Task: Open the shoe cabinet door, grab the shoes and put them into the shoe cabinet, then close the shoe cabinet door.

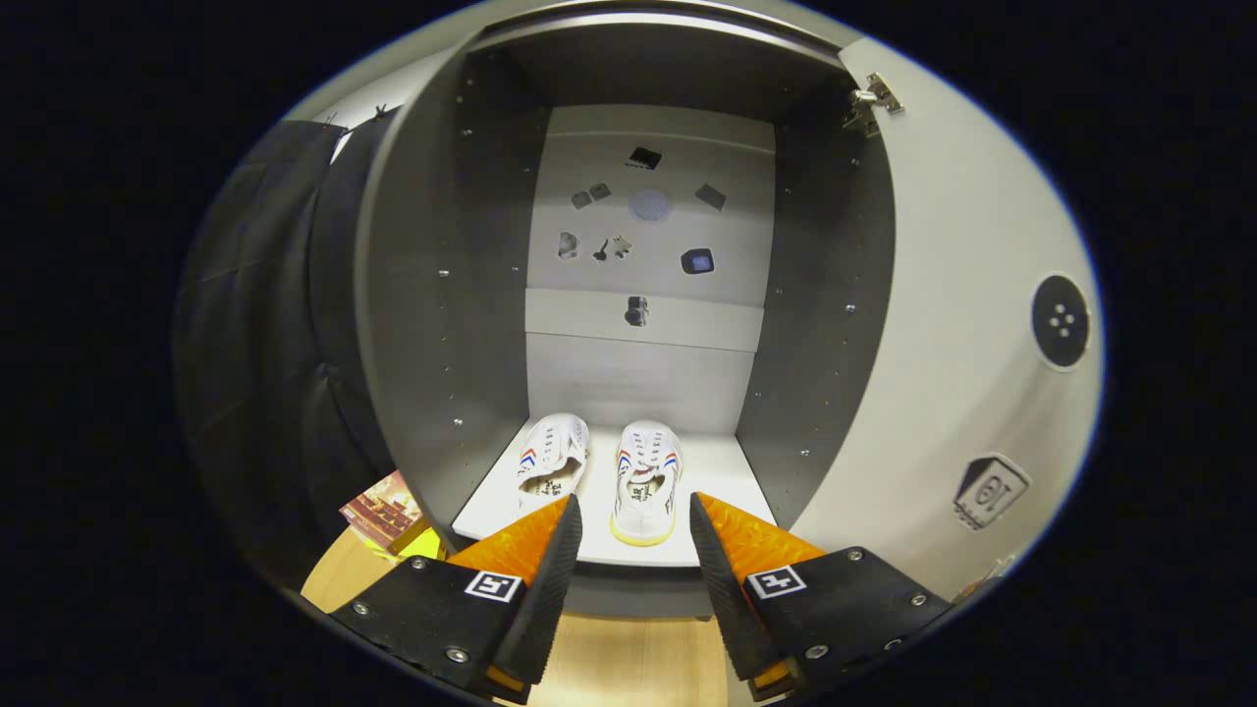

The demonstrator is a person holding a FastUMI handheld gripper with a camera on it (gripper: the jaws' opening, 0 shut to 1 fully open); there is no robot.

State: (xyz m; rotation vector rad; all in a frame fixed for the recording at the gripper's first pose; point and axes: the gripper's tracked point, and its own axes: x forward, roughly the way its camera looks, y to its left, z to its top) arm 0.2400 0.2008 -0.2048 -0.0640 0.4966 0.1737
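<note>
The grey shoe cabinet (462, 295) stands open straight ahead, its door (943, 344) swung out to the right with a hinge at the top. Two white shoes with red and blue stripes rest side by side on the white bottom shelf (727, 481), heels toward me. The left shoe (552, 462) sits just beyond my left finger. The right shoe (646, 481) lies just ahead of the gap between my fingers. My gripper (635, 513) is open, in front of the shelf edge, with nothing between its fingers.
A round black knob (1061, 321) and a sticker (990, 489) sit on the door's face. Small stickers dot the cabinet's back panel (643, 226). A colourful box (385, 511) lies on the wooden floor (628, 658) left of the cabinet, near black cloth.
</note>
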